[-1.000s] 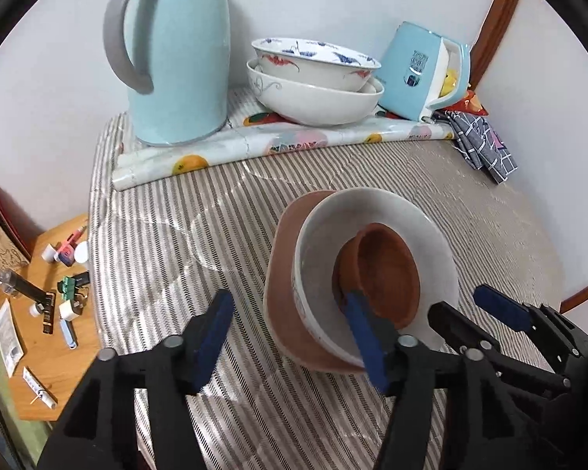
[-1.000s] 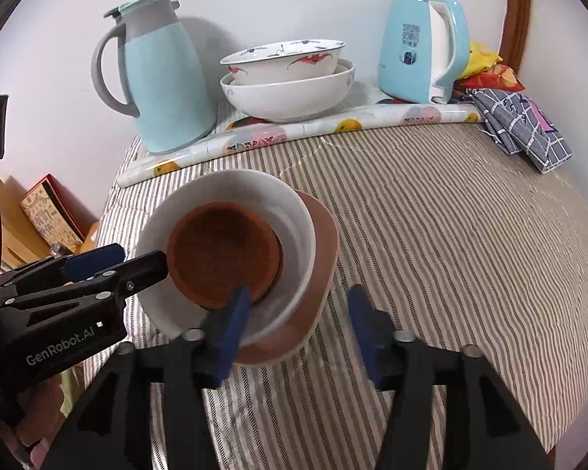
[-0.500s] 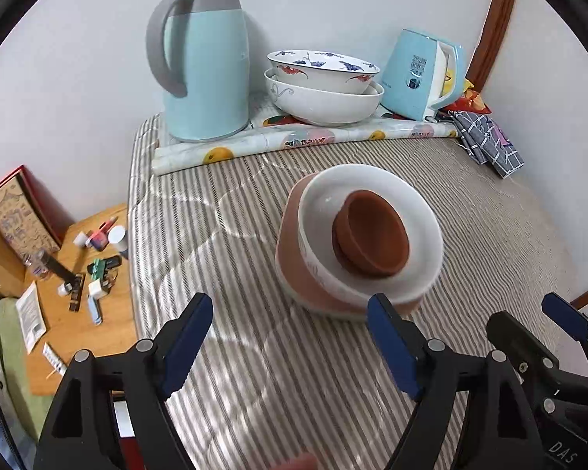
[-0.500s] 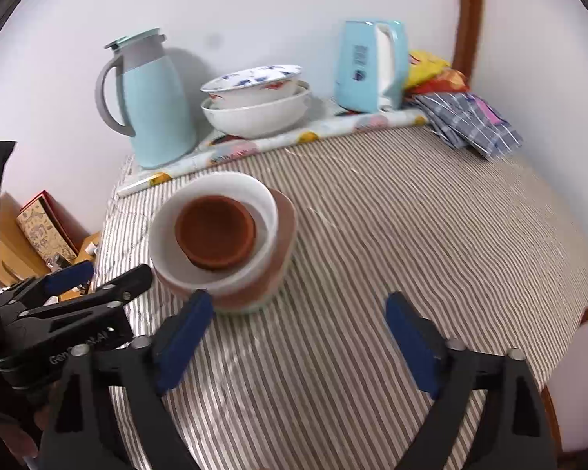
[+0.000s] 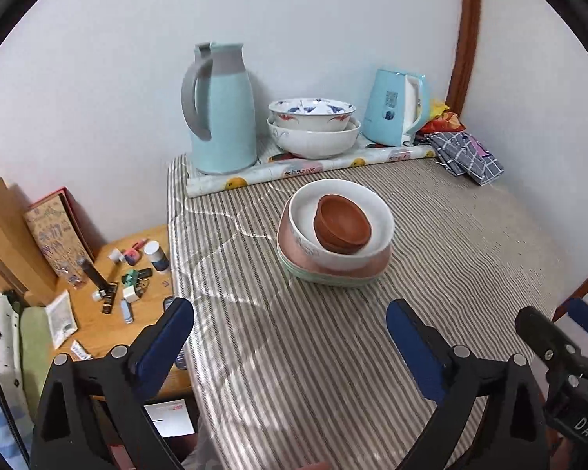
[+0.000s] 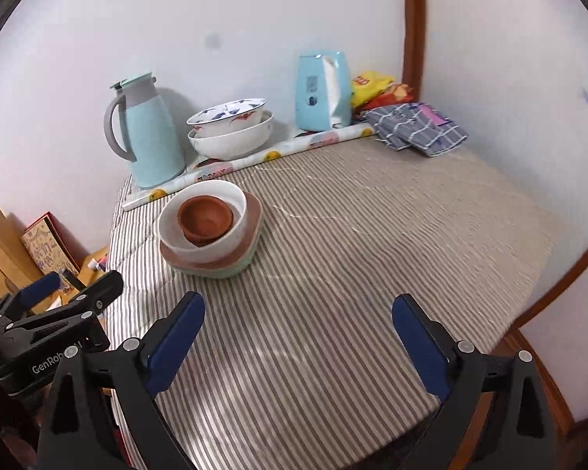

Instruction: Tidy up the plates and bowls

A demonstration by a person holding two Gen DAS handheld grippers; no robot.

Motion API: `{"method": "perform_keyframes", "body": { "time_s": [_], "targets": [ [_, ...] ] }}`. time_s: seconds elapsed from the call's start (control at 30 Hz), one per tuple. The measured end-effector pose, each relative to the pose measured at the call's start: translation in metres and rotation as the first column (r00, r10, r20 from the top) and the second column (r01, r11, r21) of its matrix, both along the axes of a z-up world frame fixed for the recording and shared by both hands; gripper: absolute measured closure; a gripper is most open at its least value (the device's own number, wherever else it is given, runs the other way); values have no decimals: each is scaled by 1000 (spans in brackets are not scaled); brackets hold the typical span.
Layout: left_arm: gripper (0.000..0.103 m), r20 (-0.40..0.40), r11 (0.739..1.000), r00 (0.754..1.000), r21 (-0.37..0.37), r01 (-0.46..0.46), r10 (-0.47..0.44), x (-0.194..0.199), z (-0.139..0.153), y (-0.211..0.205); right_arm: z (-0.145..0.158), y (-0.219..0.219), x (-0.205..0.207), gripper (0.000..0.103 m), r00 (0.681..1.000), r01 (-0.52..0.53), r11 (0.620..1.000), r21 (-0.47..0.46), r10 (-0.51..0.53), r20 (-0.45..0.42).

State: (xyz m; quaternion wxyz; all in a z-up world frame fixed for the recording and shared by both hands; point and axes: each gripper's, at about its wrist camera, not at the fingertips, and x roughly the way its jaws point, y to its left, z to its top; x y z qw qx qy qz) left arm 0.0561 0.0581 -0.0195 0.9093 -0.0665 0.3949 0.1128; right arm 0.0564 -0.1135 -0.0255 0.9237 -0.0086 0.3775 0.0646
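Observation:
A stack stands on the striped table (image 5: 450,235): a small brown bowl (image 5: 342,224) inside a white bowl (image 5: 376,235), on a pink plate (image 5: 368,264) and a pale green plate (image 5: 325,277). The stack also shows in the right wrist view, with the brown bowl (image 6: 204,219) on top. Two nested white patterned bowls (image 5: 313,127) sit at the back. My left gripper (image 5: 290,337) is open and empty, well short of the stack. My right gripper (image 6: 298,337) is open and empty, also back near the table's front edge.
A light blue thermos jug (image 5: 219,109) and a light blue kettle (image 5: 396,113) stand at the back wall on a rolled fruit-print mat (image 5: 309,168). Folded checked cloths (image 5: 466,154) lie at the back right. A low wooden side table (image 5: 109,274) with small clutter stands left.
Both grippers have let go of the stack, opened wide and pulled back and up from it. The stack now rests on the table, farther away in both views.

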Motion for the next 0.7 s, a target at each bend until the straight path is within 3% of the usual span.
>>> {"method": "perform_keyframes", "body": {
  "time_s": [0.4,0.7],
  "targets": [
    [3,67,999,997,-14,31,-30,-59,24,-18,11,-23,-62,6,998,45,999,18,-46,43],
    [3,89,999,995,-5,47,-47,-77,32,-26,16,-27,-83,6,997,44,999,26,-46,63]
  ]
}}
